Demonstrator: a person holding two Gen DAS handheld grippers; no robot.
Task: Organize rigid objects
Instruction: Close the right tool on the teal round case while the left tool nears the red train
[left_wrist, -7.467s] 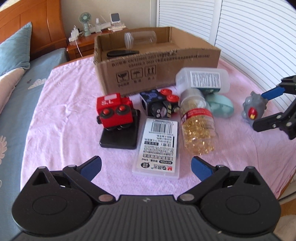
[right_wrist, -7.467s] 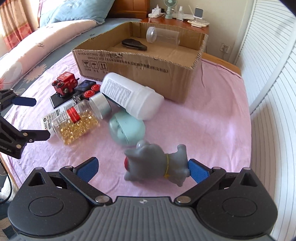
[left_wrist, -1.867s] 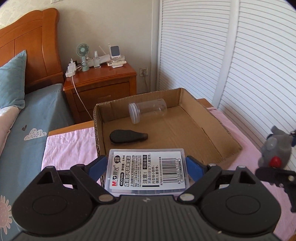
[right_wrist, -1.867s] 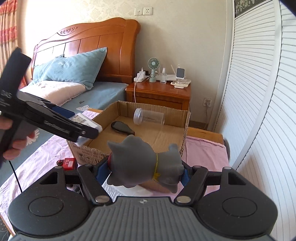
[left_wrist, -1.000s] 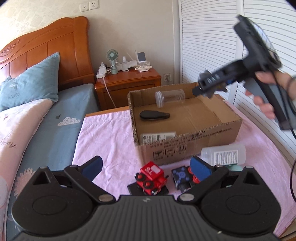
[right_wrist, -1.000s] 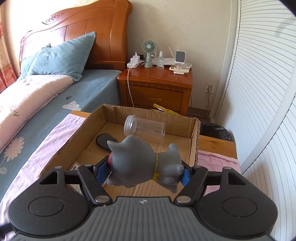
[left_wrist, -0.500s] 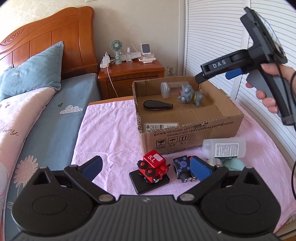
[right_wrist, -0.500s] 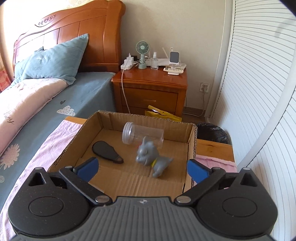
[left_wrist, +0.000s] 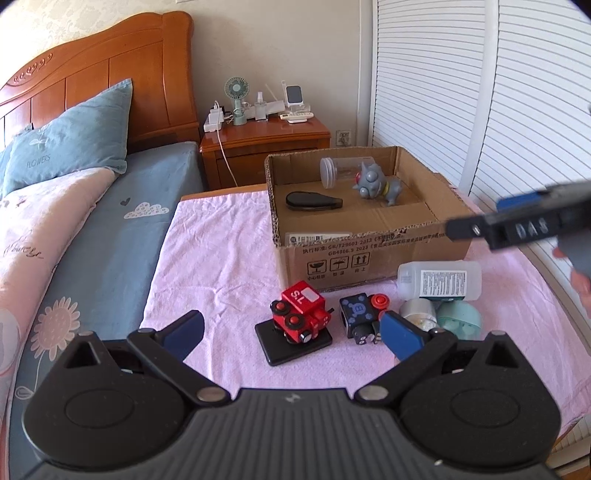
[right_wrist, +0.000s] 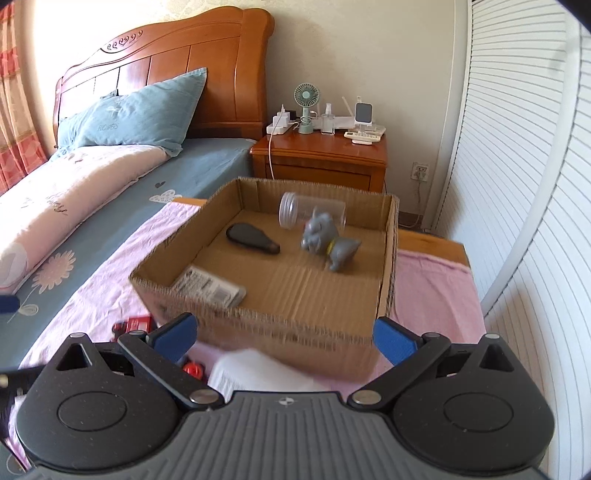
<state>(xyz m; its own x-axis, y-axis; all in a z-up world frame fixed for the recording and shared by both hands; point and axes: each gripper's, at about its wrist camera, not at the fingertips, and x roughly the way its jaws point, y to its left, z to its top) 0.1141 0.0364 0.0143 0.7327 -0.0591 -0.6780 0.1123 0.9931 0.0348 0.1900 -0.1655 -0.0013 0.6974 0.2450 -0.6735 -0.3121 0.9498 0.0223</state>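
Note:
The cardboard box (left_wrist: 373, 243) (right_wrist: 258, 328) holds a grey toy animal (left_wrist: 375, 182) (right_wrist: 327, 240), a clear jar (left_wrist: 334, 171) (right_wrist: 295, 212), a black oval piece (left_wrist: 312, 201) (right_wrist: 251, 238) and a flat labelled case (right_wrist: 210, 286). On the pink cloth in front of it lie a red toy robot (left_wrist: 299, 314) on a black base, a dark cube toy (left_wrist: 360, 314), a white bottle (left_wrist: 439, 278), a capsule jar (left_wrist: 417, 314) and a mint case (left_wrist: 458, 319). My left gripper (left_wrist: 291, 332) is open above these. My right gripper (right_wrist: 284, 334) is open and empty, near the box's front wall.
A bed with a blue pillow (left_wrist: 74, 136) lies to the left. A wooden nightstand (left_wrist: 266, 144) with a small fan stands behind the box. Slatted white doors (left_wrist: 480, 92) run along the right. The right gripper's body (left_wrist: 517, 225) reaches in from the right edge.
My right gripper let go of the grey toy, which now sits in the box, and then drew back toward the box's front. My left gripper barely moved.

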